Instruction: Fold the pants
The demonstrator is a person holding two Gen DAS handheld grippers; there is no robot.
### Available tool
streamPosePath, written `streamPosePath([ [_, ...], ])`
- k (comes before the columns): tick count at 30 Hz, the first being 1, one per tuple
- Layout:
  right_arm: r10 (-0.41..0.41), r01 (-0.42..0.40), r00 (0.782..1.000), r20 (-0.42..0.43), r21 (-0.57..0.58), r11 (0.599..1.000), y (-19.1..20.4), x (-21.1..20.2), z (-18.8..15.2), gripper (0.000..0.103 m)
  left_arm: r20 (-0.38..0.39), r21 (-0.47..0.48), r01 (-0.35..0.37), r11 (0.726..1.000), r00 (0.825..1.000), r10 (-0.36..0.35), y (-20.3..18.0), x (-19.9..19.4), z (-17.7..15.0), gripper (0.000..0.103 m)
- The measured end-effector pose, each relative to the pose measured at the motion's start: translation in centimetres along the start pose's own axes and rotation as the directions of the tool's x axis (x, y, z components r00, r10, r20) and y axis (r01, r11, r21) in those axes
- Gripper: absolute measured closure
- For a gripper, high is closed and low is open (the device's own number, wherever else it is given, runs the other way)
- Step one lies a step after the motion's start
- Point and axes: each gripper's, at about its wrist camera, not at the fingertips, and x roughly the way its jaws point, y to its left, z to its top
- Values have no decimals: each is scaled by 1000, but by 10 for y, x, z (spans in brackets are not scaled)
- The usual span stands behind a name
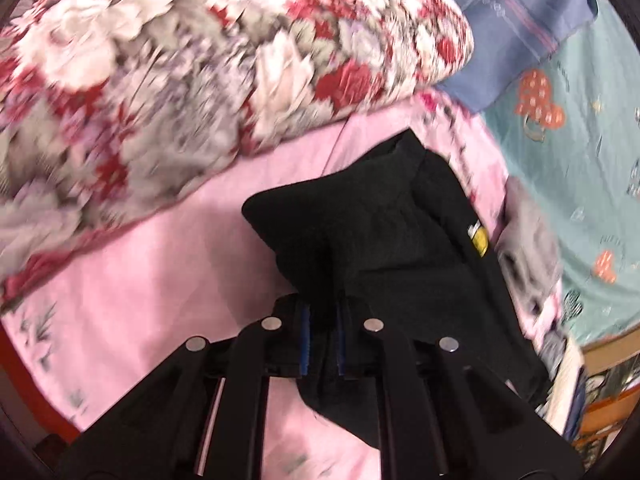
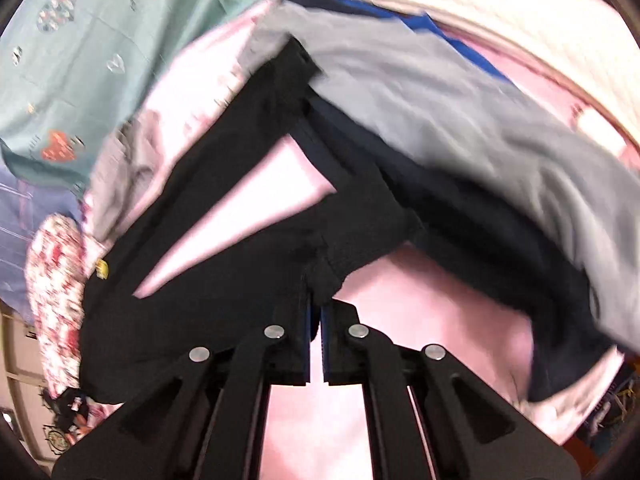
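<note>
The black pants (image 1: 384,220) lie on a pink sheet (image 1: 160,272), with a small yellow label (image 1: 478,238) on one side. My left gripper (image 1: 320,312) is shut on a bunched fold of the black fabric, which hangs down between the fingers. In the right wrist view the pants (image 2: 224,280) spread out with both legs running away from me and a pink gap between them. My right gripper (image 2: 316,304) is shut on the pants' edge near the crotch. Both views are motion-blurred.
A floral red-and-white quilt (image 1: 180,60) lies at the back left. A blue plaid cloth (image 1: 512,20) and a teal sheet (image 1: 580,140) are to the right. A grey garment (image 2: 460,112) and a dark navy one (image 2: 500,232) lie beside the pants. A cream blanket (image 2: 500,12) sits beyond.
</note>
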Motion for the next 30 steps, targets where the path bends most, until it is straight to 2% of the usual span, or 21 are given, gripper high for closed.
streamPosePath([
  [1,-11,11,1000,-13,5,1000,0,9,0,99,-18,22,-11,1000,1000,11,0,3,-2,92],
  [2,-26,26,999,-27,10,1000,-2,16,-3,98,-31,38,-26,999,999,27,1,6,-4,86],
  [3,-55,56,997,-53,15,998,-6,23,-7,92,-38,44,-45,998,998,47,2,6,-5,80],
  [4,-58,59,997,-43,7,998,-6,20,-8,91,-34,45,-60,997,998,61,3,2,-6,69],
  [5,-94,94,994,-47,-9,996,-3,17,-9,77,-2,50,-66,997,998,67,4,-9,-6,55],
  [6,-171,169,985,-36,-48,984,4,7,-9,61,33,61,-73,995,997,71,2,-20,-6,47],
  [7,-204,203,979,-1,-79,976,10,-4,-8,57,78,72,-91,993,993,85,0,-34,-4,34],
  [8,-220,223,975,38,-107,969,17,-16,-7,54,125,79,-103,992,988,92,-3,-48,-2,27],
  [10,-193,207,975,105,-146,967,36,-40,4,49,164,98,-80,992,984,63,-13,-63,4,26],
  [12,-77,101,988,133,-178,979,58,-50,24,36,141,159,-28,987,990,5,-38,-60,14,23],
  [15,87,-68,992,92,-197,978,90,-21,74,33,27,250,-2,968,1000,-5,-82,-20,26,22],
  [17,121,-110,991,56,-176,978,96,10,102,33,-54,294,23,956,999,-7,-106,16,30,22],
  [19,76,-77,997,-9,-126,989,99,56,127,33,-127,314,30,949,992,11,-123,54,31,22],
  [21,48,-55,995,-82,-82,995,95,91,135,34,-172,321,7,947,984,51,-132,84,31,23],
  [22,45,-52,995,-93,-71,996,94,101,138,34,-184,324,1,946,981,62,-134,94,29,24],
  [26,-37,35,999,-32,-45,998,89,117,156,34,-190,328,-30,944,977,97,-139,120,29,24],
  [29,-7,7,1000,1,-12,1000,82,125,175,34,-203,317,-44,948,973,113,-140,135,32,24],
  [30,-9,10,1000,11,-20,1000,84,126,180,39,-208,313,-50,948,971,120,-140,139,33,24],
])
